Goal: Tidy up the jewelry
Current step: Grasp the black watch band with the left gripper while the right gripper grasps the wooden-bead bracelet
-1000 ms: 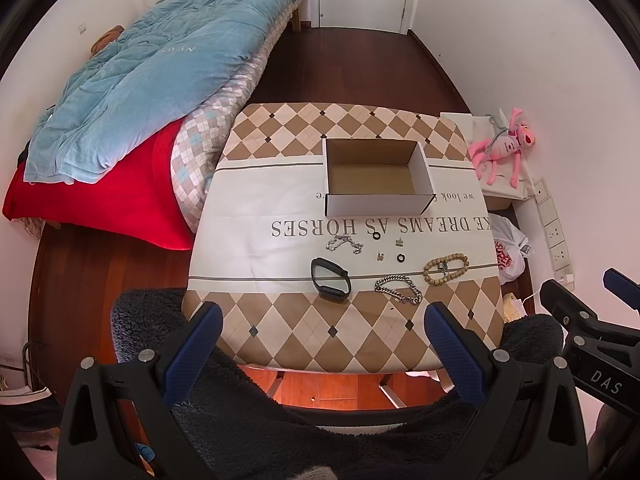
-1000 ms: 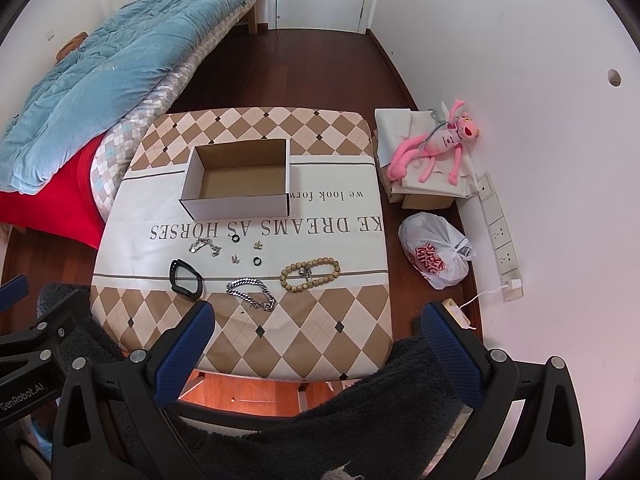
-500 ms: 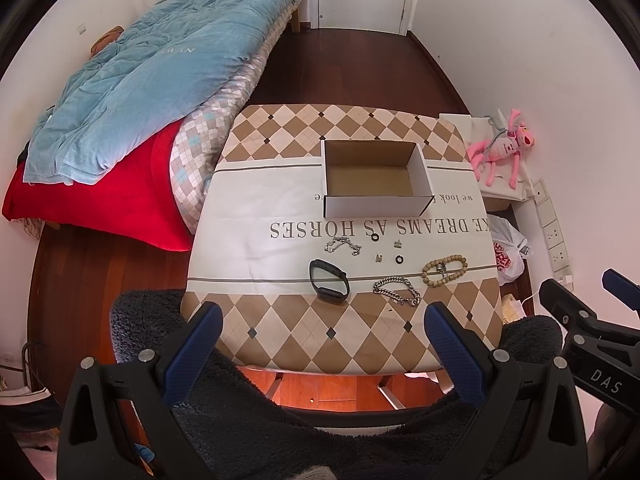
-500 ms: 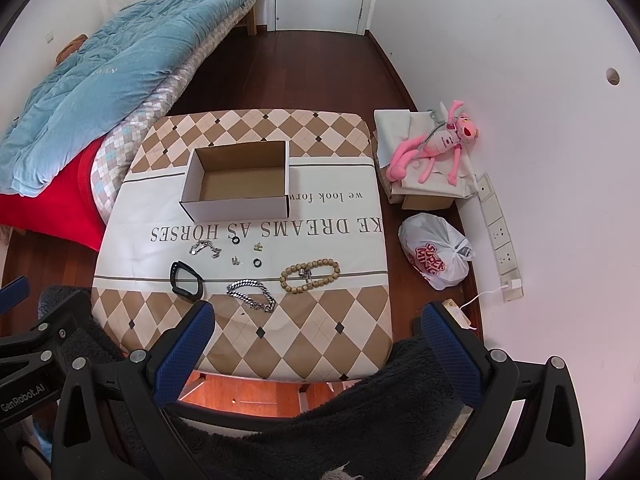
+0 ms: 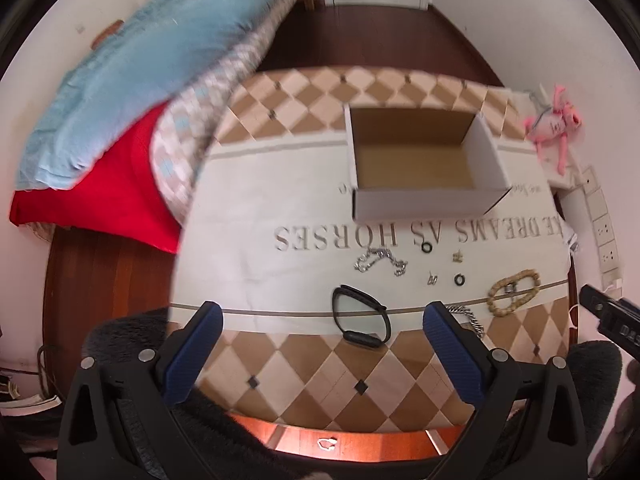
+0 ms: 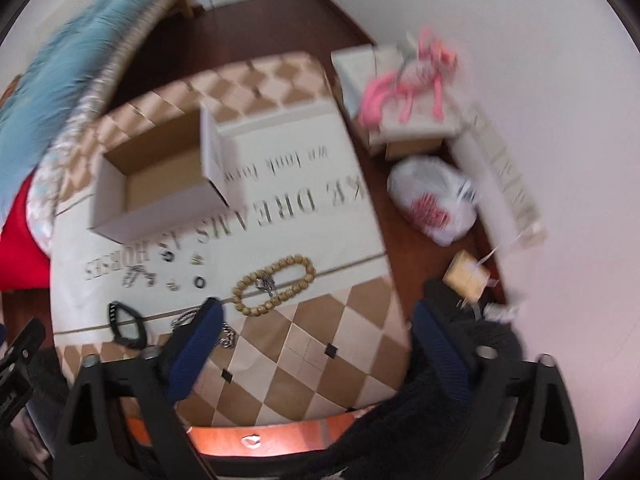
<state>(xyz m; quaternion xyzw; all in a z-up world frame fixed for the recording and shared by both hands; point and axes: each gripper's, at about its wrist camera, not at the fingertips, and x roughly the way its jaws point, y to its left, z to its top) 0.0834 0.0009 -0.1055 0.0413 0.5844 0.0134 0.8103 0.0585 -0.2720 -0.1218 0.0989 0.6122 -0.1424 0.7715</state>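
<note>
Jewelry lies loose on the table (image 5: 248, 240), all of it short of the box (image 5: 424, 204), which stands open and empty at the far centre.

Change since 0.5 s ago: both grippers have dropped in toward the table. In both views the cloth fills more of the frame than it did and the picture is smeared, so motion is under way. Right view has also swung, box now off to its left.

Items, left view:
- black band (image 5: 360, 316), nearest, approx. centred between the left gripper's tips.
- silver chain (image 5: 382, 260) beyond the band, below the lettering.
- two small black rings (image 5: 427, 247), (image 5: 460, 279), w/ two tiny metal pieces near them; too small to identify.
- bead bracelet (image 5: 514, 292) at right.
- 2nd chain (image 5: 468, 318), partly hidden behind the right-hand tip.

Left gripper (image 5: 324, 344): jaws spread wide, nothing between them, not touching the table.
Right gripper (image 6: 316, 344): likewise wide apart and empty. Bead bracelet (image 6: 274, 290) sits just beyond its left tip, 2nd chain (image 6: 200, 320) partly behind that tip.

Assessment: approach phase only; no item lifted, none in the box. Judged targets: band for the left, beads for the right. Risk: beads and chains are limp and may slip or trail from a pinch.
</note>
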